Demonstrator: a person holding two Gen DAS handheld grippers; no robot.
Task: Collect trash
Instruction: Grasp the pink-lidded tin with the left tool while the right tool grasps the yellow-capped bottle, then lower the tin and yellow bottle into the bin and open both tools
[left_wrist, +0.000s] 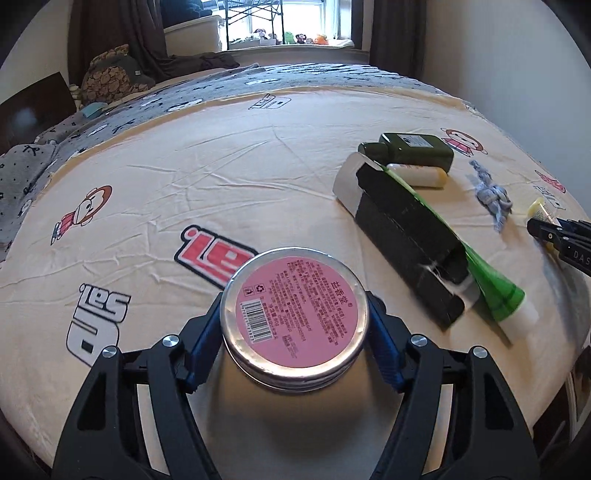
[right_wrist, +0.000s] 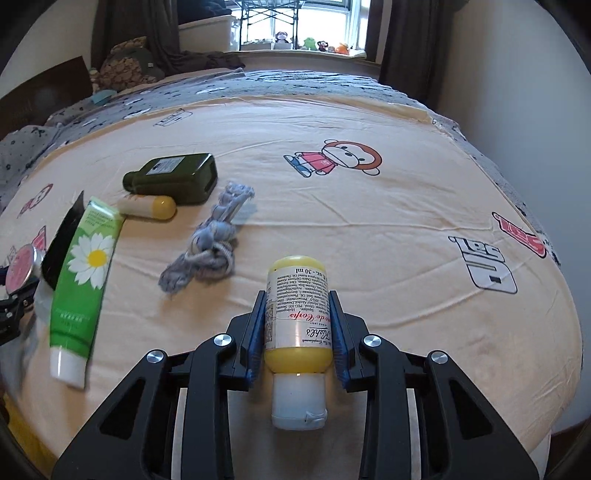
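Note:
My left gripper (left_wrist: 295, 326) is shut on a round metal tin (left_wrist: 293, 310) with a pink label, its blue pads against the tin's sides just above the cream bedsheet (left_wrist: 240, 173). My right gripper (right_wrist: 296, 301) is shut on a small yellow bottle (right_wrist: 297, 325) with a white cap that points back toward the camera. Between the two lie a black box (left_wrist: 406, 236), a green daisy tube (right_wrist: 86, 273), a dark green bottle (right_wrist: 173, 177), a small cream and yellow bottle (right_wrist: 147, 206) and a knotted blue-grey rope (right_wrist: 210, 247).
A grey patterned blanket (left_wrist: 221, 92) covers the far part of the bed, with a brown cushion and cap (left_wrist: 110, 74) at the far left. A wall (right_wrist: 517, 92) borders the bed's right side. A windowsill (right_wrist: 306, 46) with small toys is beyond the bed.

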